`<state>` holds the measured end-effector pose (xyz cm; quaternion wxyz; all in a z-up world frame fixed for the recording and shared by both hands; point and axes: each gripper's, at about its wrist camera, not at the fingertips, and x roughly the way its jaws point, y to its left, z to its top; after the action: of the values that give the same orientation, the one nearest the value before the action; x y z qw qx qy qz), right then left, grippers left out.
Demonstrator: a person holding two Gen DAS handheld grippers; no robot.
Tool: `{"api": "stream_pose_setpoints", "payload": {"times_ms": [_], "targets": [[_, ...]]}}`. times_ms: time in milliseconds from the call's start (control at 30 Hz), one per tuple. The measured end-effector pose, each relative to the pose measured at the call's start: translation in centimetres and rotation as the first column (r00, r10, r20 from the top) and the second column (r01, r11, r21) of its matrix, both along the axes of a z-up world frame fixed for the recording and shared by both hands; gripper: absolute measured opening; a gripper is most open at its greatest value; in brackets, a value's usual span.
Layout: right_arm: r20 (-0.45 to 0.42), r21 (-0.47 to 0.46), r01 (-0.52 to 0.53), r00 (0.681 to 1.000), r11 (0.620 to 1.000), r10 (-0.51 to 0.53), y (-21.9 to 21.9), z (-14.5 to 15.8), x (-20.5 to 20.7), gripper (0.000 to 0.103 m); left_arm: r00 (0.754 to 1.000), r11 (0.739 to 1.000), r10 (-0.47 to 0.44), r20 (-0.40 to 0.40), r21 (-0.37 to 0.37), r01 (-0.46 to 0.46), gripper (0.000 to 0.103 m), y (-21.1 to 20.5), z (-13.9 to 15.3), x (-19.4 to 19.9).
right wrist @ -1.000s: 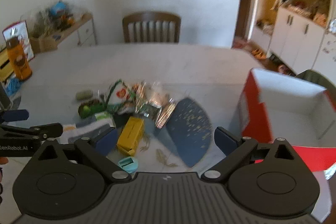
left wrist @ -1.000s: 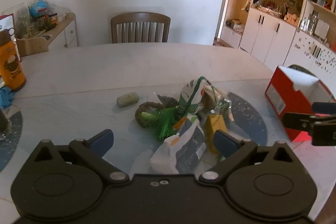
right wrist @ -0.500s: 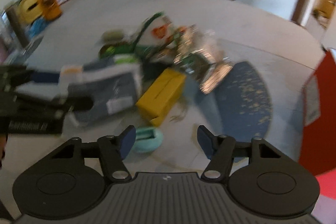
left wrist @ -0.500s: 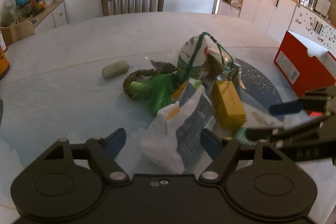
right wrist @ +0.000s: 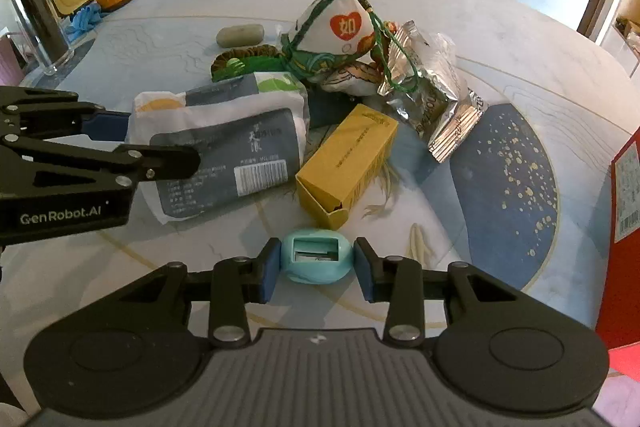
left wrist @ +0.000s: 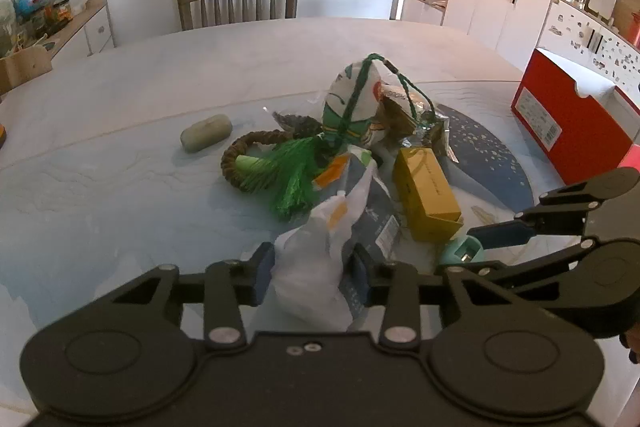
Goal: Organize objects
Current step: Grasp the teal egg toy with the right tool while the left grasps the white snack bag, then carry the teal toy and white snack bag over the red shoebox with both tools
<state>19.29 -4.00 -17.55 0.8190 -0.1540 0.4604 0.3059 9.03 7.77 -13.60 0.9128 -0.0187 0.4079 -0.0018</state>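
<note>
Two hand-held grippers [right wrist: 316, 263] [left wrist: 314, 267] straddle sharpener [right wrist: 317, 261] and packet [left wrist: 320, 259] beside yellow box [right wrist: 348, 159].

The black left tool [right wrist: 168, 143], reaching in from nine o'clock, bears "GenRobot.AI" in white letters on its side. The white cloth pouch with green cord [right wrist: 340, 27], at twelve o'clock in the pile, shows a red heart holding the white character "如". The grey-and-white plastic packet [right wrist: 224, 151] carries a barcode and Chinese print too small to read.
</note>
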Motion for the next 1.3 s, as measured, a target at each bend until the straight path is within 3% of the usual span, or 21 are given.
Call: {"api": "stream_pose_setpoints", "payload": {"times_ms": [233,467,667,900,1033,1300], "targets": [[0.008,0.016,0.055,0.998,0.998,-0.055,-0.7,0.9,-0.7,0.038,1.000,1.000,-0.018,0.023,0.004,0.018,0.026,-0.2,0.6,-0.9],[0.041,0.080,0.176,0.983,0.981,-0.180,-2.8,3.3,-1.9,0.038,0.997,1.000,-0.018,0.069,0.000,0.018,0.025,0.1,2.3,-2.8],[0.109,0.187,0.342,0.925,0.921,-0.365,-6.6,7.5,-2.2,0.038,0.988,0.998,-0.059,0.143,-0.016,0.062,0.025,-0.5,5.2,-4.7],[0.161,0.257,0.448,0.854,0.856,-0.495,-11.6,11.6,-3.6,0.038,0.973,0.993,-0.111,0.204,-0.025,0.118,0.025,-2.0,8.1,-5.8],[0.160,0.284,0.482,0.829,0.829,-0.536,-14.2,12.8,-4.2,0.038,0.964,0.988,-0.133,0.230,-0.040,0.146,0.025,-3.3,9.7,-5.7],[0.200,0.318,0.494,0.799,0.809,-0.567,-19.5,14.7,-3.6,0.038,0.944,0.977,-0.188,0.273,-0.046,0.208,0.025,-8.4,11.7,-3.8]]}}
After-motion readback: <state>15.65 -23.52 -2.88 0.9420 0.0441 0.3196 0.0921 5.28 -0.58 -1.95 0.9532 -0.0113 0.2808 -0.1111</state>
